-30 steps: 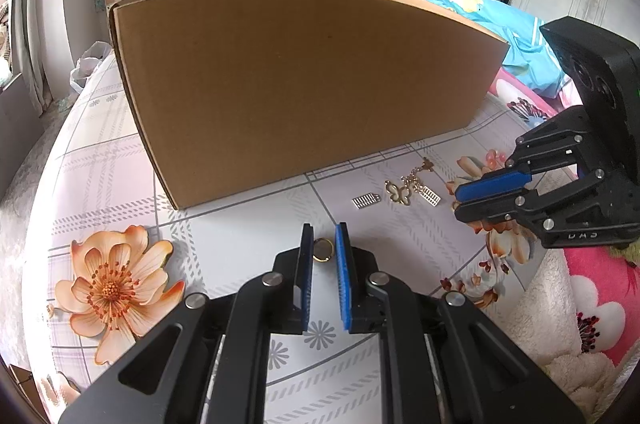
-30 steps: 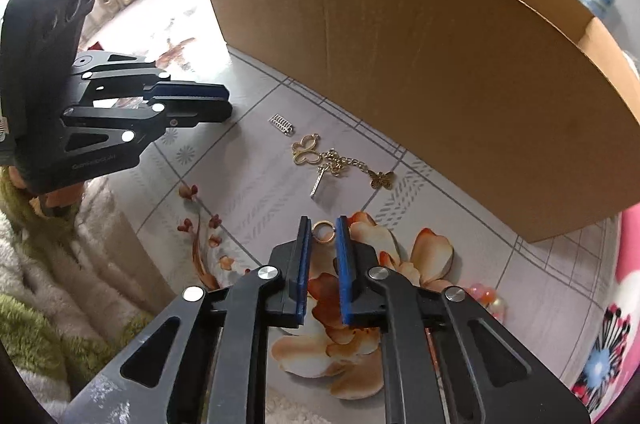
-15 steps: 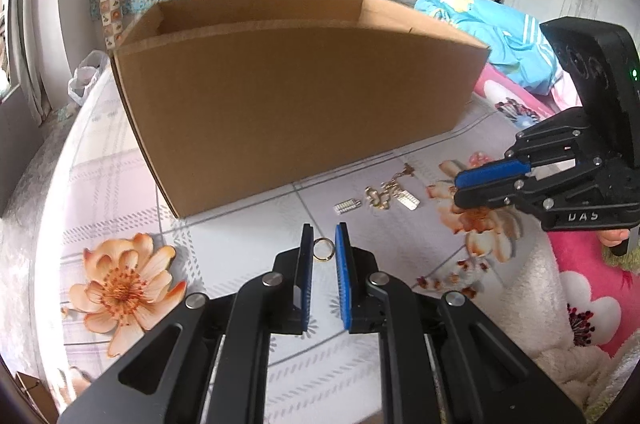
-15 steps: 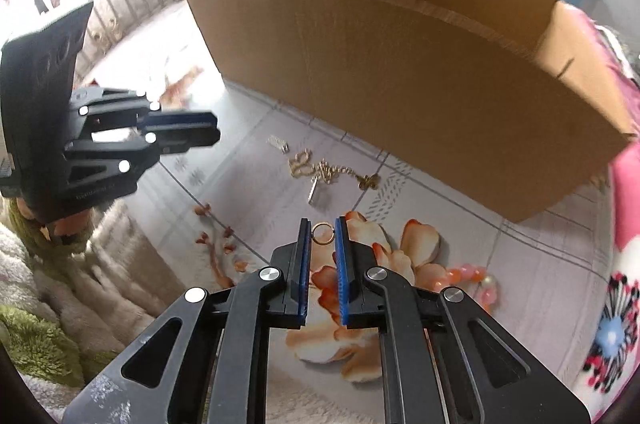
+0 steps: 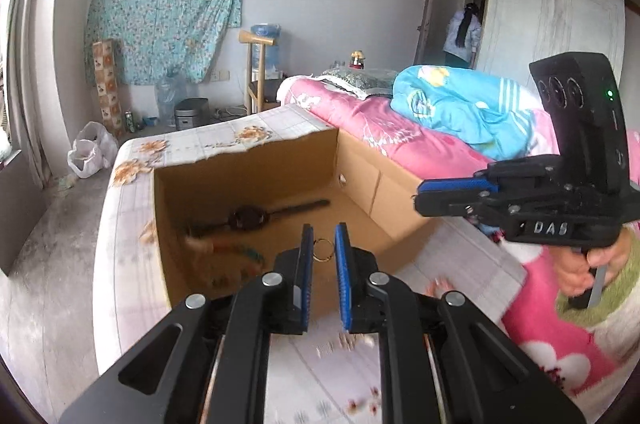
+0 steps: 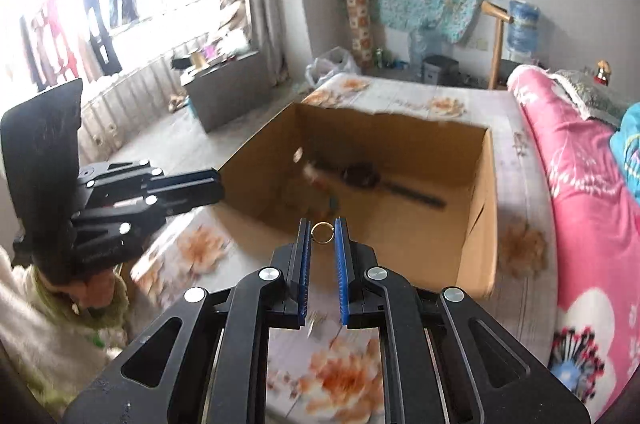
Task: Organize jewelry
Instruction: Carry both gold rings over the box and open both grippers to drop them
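My left gripper (image 5: pixel 322 248) is shut on a small gold ring (image 5: pixel 322 249) and holds it above the near edge of an open cardboard box (image 5: pixel 248 160). My right gripper (image 6: pixel 322 236) is shut on a second gold ring (image 6: pixel 322 233), also raised over the near rim of the box (image 6: pixel 486 216). Each gripper shows in the other's view: the right one at the right (image 5: pixel 448 198), the left one at the left (image 6: pixel 192 190). A dark watch (image 5: pixel 250 217) and some blurred jewelry lie on the box floor.
The box stands on a table with a floral cloth (image 5: pixel 120 264). A bed with a pink cover (image 6: pixel 580 204) runs along the right side. Loose gold pieces (image 5: pixel 344 344) lie blurred on the cloth below my grippers. A person (image 5: pixel 460 36) stands in the far doorway.
Both grippers have risen from the tabletop with their rings and now look down into the open box. The chain and charms on the cloth have dropped out of view below.
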`<state>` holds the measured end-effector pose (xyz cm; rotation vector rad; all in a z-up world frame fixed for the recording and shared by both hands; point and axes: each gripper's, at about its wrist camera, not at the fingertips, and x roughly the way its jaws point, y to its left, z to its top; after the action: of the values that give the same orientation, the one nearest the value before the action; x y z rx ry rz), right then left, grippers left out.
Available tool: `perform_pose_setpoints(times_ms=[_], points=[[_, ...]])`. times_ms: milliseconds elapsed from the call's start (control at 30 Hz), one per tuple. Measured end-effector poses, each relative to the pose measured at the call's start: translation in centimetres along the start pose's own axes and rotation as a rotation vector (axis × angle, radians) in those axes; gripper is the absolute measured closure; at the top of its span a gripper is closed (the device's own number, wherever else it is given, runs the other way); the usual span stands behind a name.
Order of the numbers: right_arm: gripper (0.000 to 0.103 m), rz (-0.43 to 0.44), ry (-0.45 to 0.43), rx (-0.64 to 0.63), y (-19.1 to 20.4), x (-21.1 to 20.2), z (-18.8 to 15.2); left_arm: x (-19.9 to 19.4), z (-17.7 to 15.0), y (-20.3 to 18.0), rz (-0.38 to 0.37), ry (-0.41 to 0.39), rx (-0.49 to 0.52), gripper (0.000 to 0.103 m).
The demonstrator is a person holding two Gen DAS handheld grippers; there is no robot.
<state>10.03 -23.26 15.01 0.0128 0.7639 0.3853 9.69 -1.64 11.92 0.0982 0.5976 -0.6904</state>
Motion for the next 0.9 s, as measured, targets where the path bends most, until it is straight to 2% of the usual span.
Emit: perform_pose_setpoints(times_ms=[100,233,367,400,467,567,633,800,900], points=[[0.093,0.002,0.042,0.051,-1.7,2.2,1.8,4.1,2.0,1.0,-0.042,0.075,-0.047,0.092],[0.093,0.001,0.137,0.096,-3.4,6.5,3.1,9.5,3.3,2.5,-0.037,0.190,-0.100,0.092],[0.090,-0.035,0.164,0.085,-3.5,8.1,3.6,13.3,3.5,3.6,-0.028,0.263,-0.146,0.092],[0.090,-0.034,0.166,0.088,-3.7,8.5,3.7,14.0,3.4,3.7,-0.022,0.275,-0.158,0.089],[0.088,-0.038,0.167,0.097,-4.1,8.8,3.7,14.7,3.2,4.1,-0.022,0.289,-0.191,0.074],[0.083,-0.039,0.137,0.125,-4.7,7.7,3.5,14.3,3.0,4.8,-0.043,0.269,-0.246,0.066],[0.082,-0.040,0.111,0.144,-5.3,6.6,3.6,14.0,3.1,5.0,-0.039,0.257,-0.259,0.065],[0.081,-0.038,0.040,0.199,-6.3,4.0,3.3,11.0,3.6,5.4,-0.029,0.189,-0.279,0.063],[0.079,-0.040,-0.011,0.221,-6.3,1.4,2.6,8.4,3.6,5.1,-0.016,0.141,-0.276,0.058]])
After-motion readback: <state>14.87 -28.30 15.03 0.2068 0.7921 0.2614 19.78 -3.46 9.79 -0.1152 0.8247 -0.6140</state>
